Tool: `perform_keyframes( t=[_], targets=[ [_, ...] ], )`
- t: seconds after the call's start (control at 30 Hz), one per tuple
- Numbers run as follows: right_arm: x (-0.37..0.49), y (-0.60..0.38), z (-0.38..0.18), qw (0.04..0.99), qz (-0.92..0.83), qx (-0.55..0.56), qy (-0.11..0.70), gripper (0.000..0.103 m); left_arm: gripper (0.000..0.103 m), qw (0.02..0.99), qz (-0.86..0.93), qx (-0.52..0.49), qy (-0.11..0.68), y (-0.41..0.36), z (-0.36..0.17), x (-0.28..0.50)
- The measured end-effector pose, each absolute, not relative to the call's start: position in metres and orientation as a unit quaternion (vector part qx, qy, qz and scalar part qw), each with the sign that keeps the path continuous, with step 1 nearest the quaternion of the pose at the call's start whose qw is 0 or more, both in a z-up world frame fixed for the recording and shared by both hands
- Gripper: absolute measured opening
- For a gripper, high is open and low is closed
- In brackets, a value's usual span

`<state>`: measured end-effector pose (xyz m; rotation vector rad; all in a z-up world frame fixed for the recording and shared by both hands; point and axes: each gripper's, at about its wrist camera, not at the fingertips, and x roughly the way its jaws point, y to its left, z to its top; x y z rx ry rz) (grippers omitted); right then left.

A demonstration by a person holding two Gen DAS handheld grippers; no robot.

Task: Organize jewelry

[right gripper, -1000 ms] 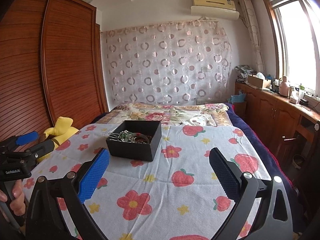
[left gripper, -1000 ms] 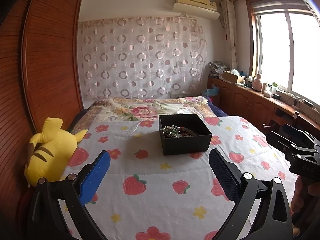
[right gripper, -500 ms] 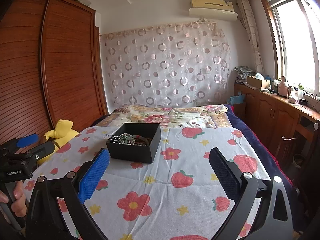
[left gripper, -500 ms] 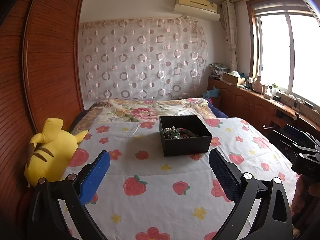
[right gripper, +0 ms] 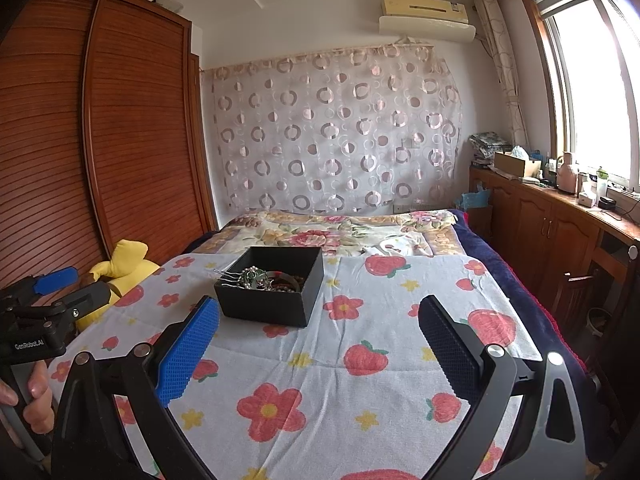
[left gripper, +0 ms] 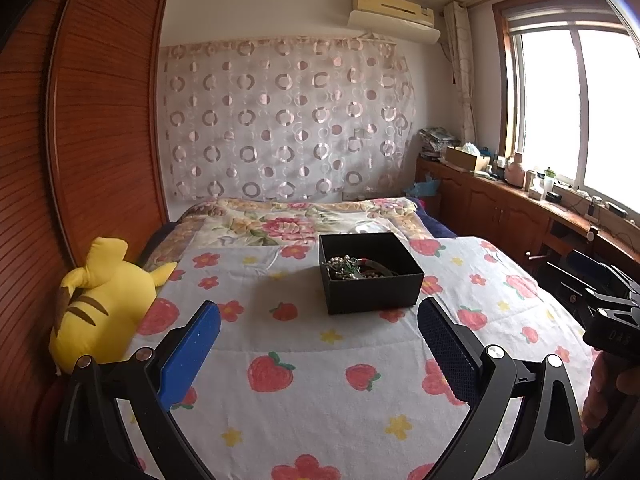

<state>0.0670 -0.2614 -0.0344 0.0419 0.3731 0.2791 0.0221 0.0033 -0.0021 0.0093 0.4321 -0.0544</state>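
chg: both views raised a bit vs 1 s ago, box unmoved | L tongs (left gripper: 318, 344) apart, nothing held | R tongs (right gripper: 319, 342) apart, nothing held | jewelry (right gripper: 262, 280) heaped in black box (right gripper: 268, 308), frame centre, on bed (right gripper: 320, 400) | stage not settled

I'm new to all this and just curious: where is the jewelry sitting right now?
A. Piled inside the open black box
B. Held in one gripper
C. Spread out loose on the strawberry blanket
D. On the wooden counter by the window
A: the jewelry lies heaped inside the open black box on the bed, and both grippers are open and empty.
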Motion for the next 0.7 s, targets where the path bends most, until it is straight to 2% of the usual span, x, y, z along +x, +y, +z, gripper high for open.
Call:
perform_keyframes(
  t=[0.7],
  targets=[
    [0.0662, -0.2622, -0.0366, 0.973, 0.138, 0.021, 0.184, 0.101, 0.095, 0.976, -0.031, 0.007, 0.217, 0.0026, 0.0011, 0.0229]
  ],
)
